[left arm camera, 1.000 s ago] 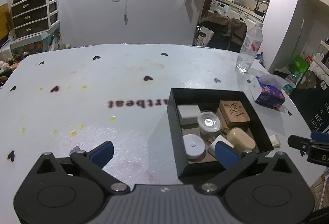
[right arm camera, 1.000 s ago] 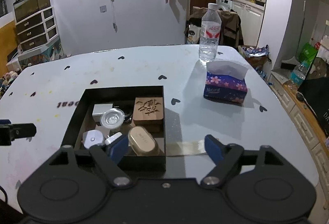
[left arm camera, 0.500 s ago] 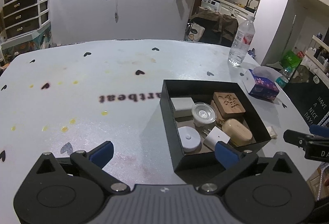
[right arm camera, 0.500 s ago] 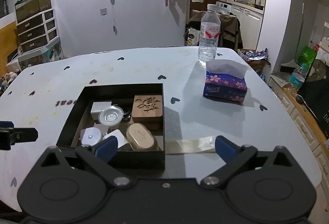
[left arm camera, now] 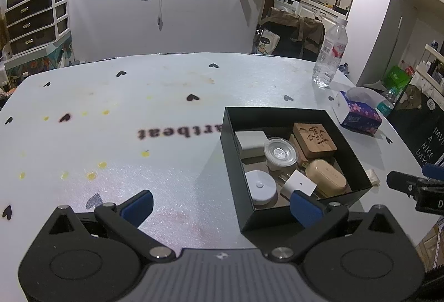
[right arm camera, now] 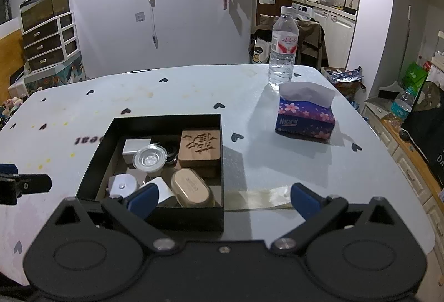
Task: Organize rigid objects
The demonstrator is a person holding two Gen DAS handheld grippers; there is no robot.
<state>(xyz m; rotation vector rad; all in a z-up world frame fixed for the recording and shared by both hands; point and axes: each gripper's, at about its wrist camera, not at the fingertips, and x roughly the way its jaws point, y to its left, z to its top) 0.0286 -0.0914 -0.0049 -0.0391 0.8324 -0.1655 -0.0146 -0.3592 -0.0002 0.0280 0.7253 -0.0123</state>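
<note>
Above the near edge of the black box [right arm camera: 166, 124], my right gripper [right arm camera: 222, 198] has just been opening and now gapes wide and empty, like my left gripper [left arm camera: 222, 205]. I judge the sorting nearly done: the wooden block [right arm camera: 200, 148], tan case [right arm camera: 191, 188] and clear lid [right arm camera: 149, 159] lie boxed. Only my right view shows the pale tape strip [right arm camera: 258, 198] fully.

- Pale wall [right arm camera: 188, 24] at 12 o'clock, hung with small ornaments.
- Drawer unit [right arm camera: 50, 44] at 10 o'clock, tank [right arm camera: 44, 9] on top.
- Kitchen [right arm camera: 324, 5] through doorway at 1 o'clock, washer [left arm camera: 285, 4] inside.
- Dim light, hard shadows.
</note>
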